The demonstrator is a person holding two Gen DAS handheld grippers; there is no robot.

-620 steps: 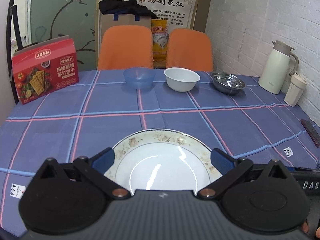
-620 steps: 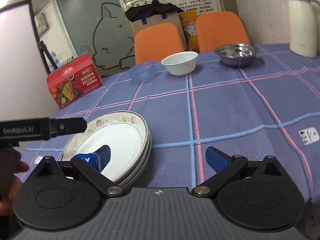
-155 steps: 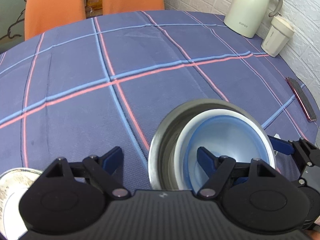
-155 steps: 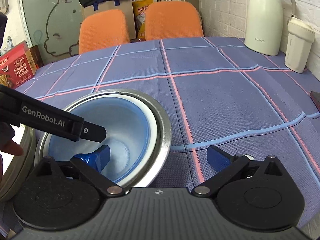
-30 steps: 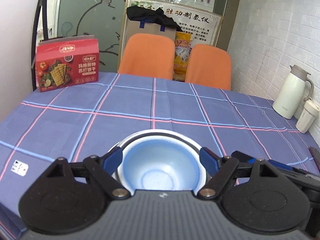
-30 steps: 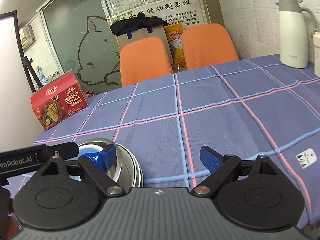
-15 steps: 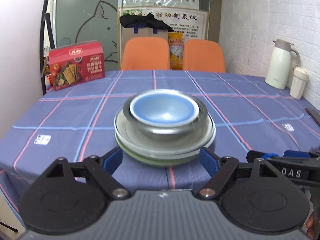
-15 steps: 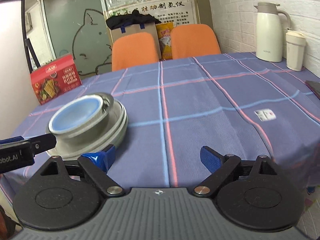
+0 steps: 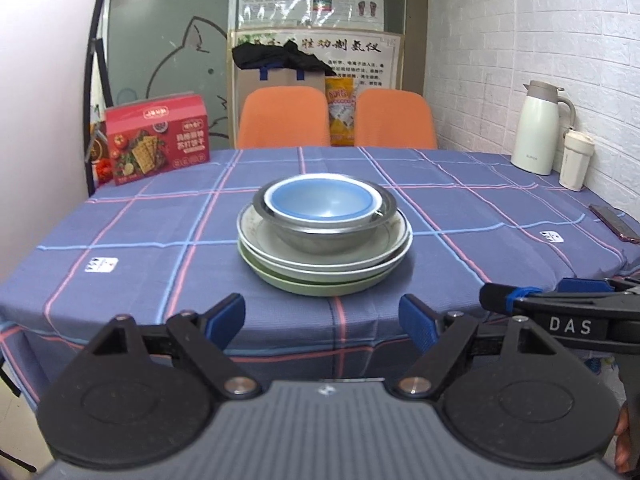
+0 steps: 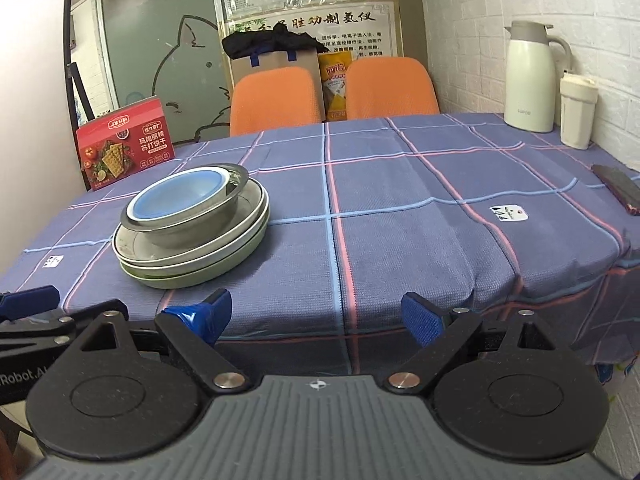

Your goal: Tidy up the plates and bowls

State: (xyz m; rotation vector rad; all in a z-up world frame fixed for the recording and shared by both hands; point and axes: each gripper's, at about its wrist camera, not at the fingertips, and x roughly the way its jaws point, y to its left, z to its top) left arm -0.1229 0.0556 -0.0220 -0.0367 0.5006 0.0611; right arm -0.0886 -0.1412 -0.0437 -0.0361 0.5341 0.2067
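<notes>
One stack stands on the blue checked table [image 9: 160, 216]. A green plate [image 9: 320, 287] lies at the bottom, white patterned plates [image 9: 384, 258] on it, then a steel bowl [image 9: 326, 238] with a white bowl and a blue bowl [image 9: 324, 202] nested inside. My left gripper [image 9: 320, 318] hangs open in front of the table's near edge, well short of the stack and holding nothing. In the right wrist view the stack [image 10: 192, 240] sits to the left, and my right gripper [image 10: 318, 314] is open and empty off the table edge. Each gripper's tip shows at the side of the other's view.
A red cracker box [image 9: 158, 138] stands at the back left. A white thermos [image 9: 538, 130] and a cup [image 9: 576, 162] stand at the back right by the brick wall. A dark phone [image 9: 614, 222] lies at the right edge. Two orange chairs [image 9: 284, 118] stand behind the table.
Both grippers have drawn back from the stacked bowls, past the table's near edge and slightly lower. The stack stays put on the table and now looks farther away.
</notes>
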